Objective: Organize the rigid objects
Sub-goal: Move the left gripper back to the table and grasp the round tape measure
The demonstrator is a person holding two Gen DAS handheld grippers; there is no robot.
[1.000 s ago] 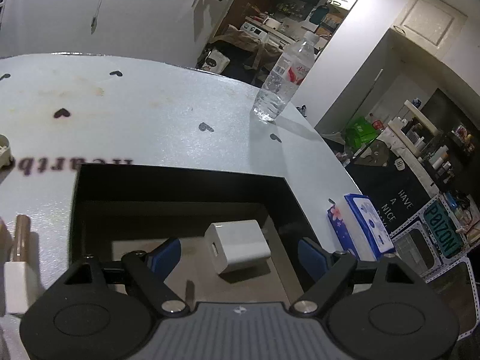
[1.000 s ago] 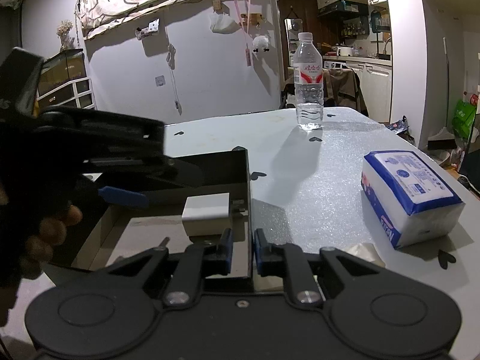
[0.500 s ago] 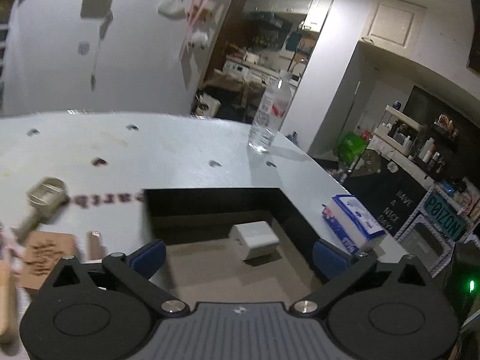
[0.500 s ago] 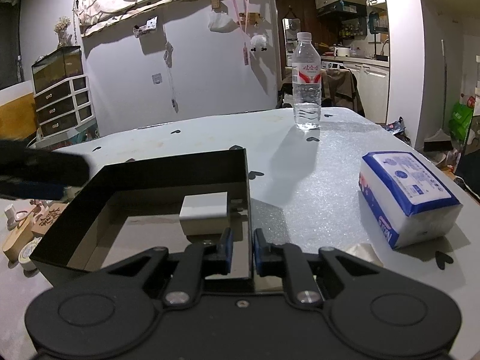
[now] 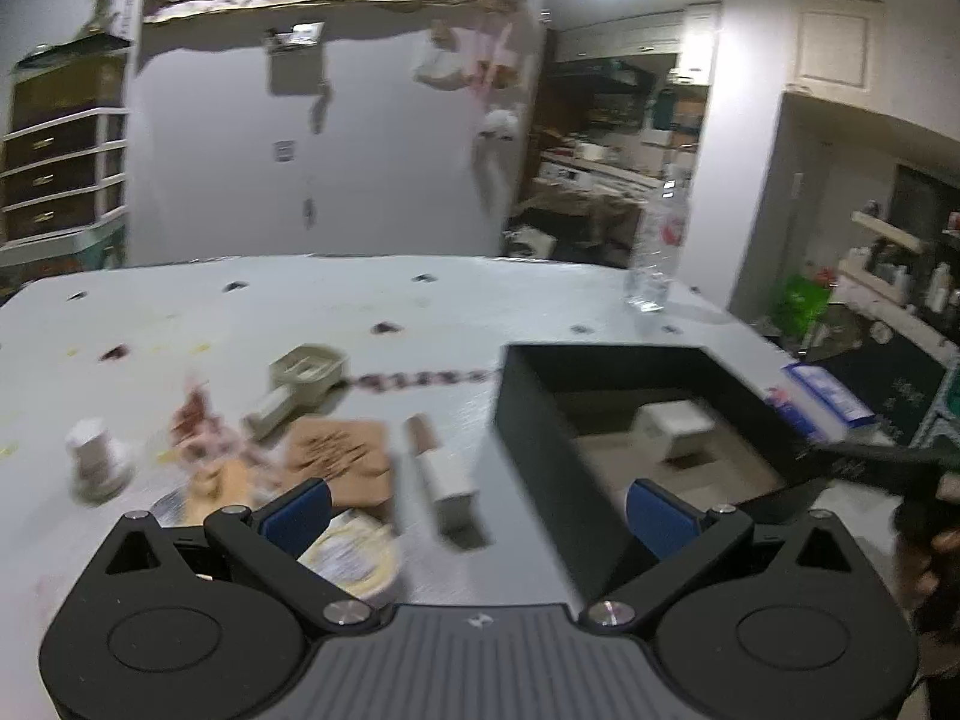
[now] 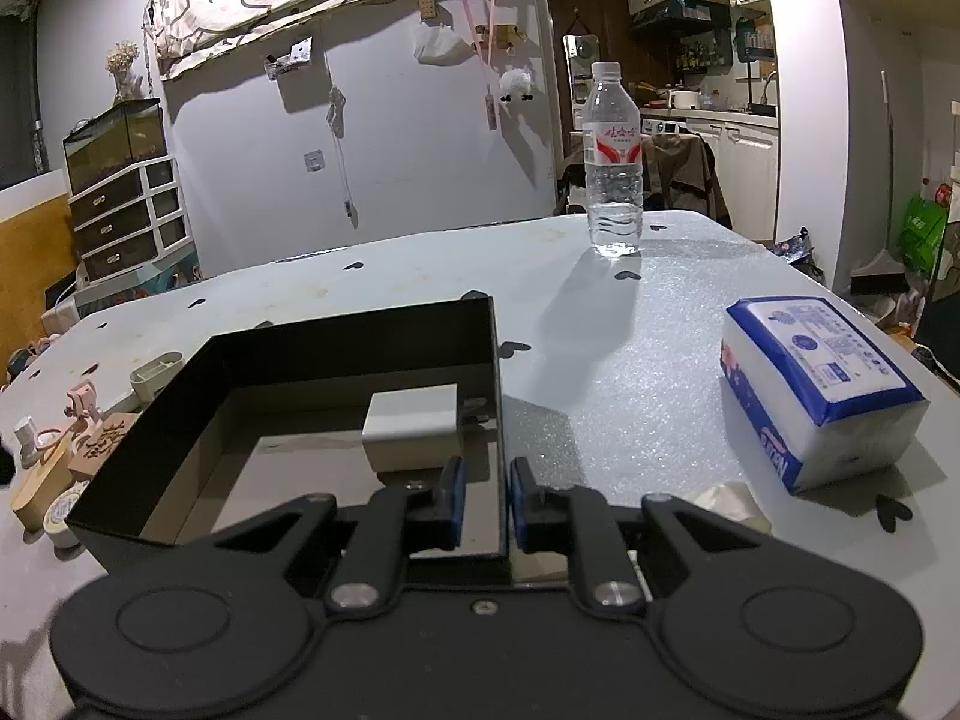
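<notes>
A black open box point(image 6: 360, 336) stands on the pale table, with a white charger block point(image 6: 411, 429) lying inside it. My right gripper point(image 6: 486, 498) is shut on the box's near right wall, one pad on each side, and its jaws are opening slightly. My left gripper point(image 5: 480, 510) hangs wide open above the table, left of the box point(image 5: 600, 360), with nothing held. Below its fingers lie a white-and-brown tube point(image 5: 438, 462) and a tape roll point(image 5: 354, 558). Further left are a wooden tag point(image 5: 342, 450), a beige holder point(image 5: 303, 378), a pink piece point(image 5: 198, 420) and a small white cap point(image 5: 96, 456). The charger point(image 5: 672, 426) shows in this view too.
A water bottle point(image 6: 613, 168) stands at the table's far side. A blue-and-white tissue pack point(image 6: 822, 384) lies right of the box, with a crumpled paper point(image 6: 729, 501) near it. The table's edge drops off close on the right. A hand point(image 5: 936, 546) shows at the left view's right edge.
My left gripper has swung left out of the box, widened, and left the right wrist view. The charger stays in the box. The right gripper has kept still.
</notes>
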